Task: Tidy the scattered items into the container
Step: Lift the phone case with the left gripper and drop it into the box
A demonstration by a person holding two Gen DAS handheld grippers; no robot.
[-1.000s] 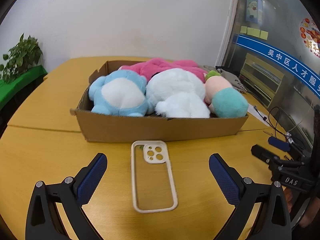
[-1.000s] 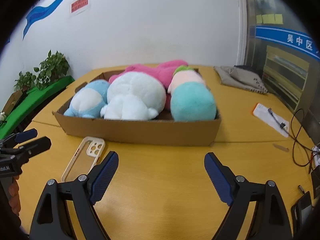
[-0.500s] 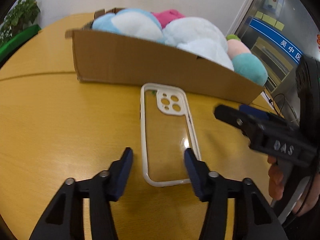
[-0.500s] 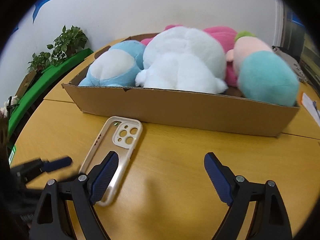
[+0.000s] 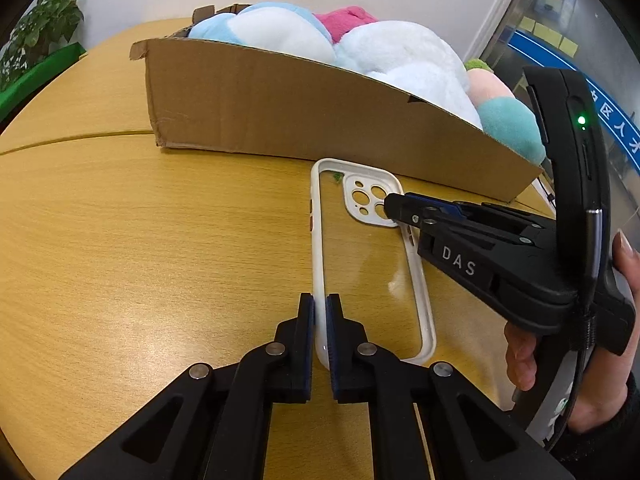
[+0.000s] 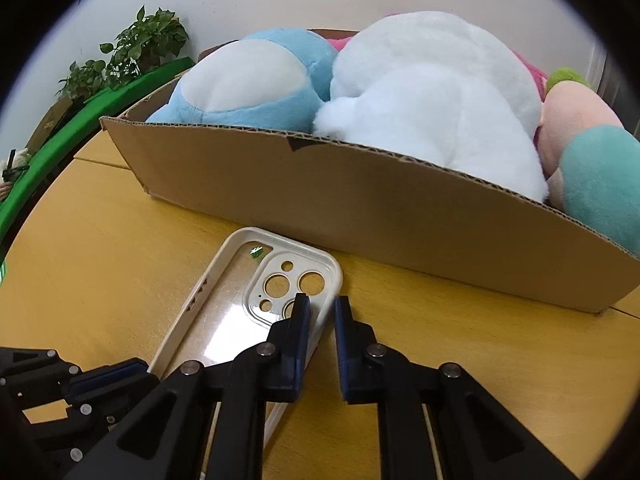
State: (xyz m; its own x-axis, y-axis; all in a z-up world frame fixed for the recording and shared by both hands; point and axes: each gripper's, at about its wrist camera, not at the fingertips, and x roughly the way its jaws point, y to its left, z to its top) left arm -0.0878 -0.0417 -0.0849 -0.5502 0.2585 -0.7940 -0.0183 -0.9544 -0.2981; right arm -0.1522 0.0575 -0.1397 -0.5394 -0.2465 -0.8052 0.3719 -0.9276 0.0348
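Phone case: the phone case (image 5: pixel 370 264) is a clear-backed shell with a cream-white rim and a cream camera plate pierced by several round holes; it lies flat, hollow side up, on the table (image 5: pixel 140 240), just in front of the box, camera end toward it.
Left gripper: the left gripper (image 5: pixel 320 312) has just closed its jaws; the blue pads pinch the case's long left rim near the bottom corner.
Right gripper: the right gripper (image 6: pixel 322 312) has just closed too; its pads clamp the opposite long rim beside the camera plate, one pad inside the shell, one outside.
Hand: a hand (image 5: pixel 560 344) grasps the right gripper's black handle.
Cardboard box: the cardboard box (image 6: pixel 360 208), shallow and brown, is packed with plush toys (image 6: pixel 432 96) in blue, white, pink and teal.
Surroundings: a leafy plant (image 6: pixel 132 48) stands far left by the white wall.
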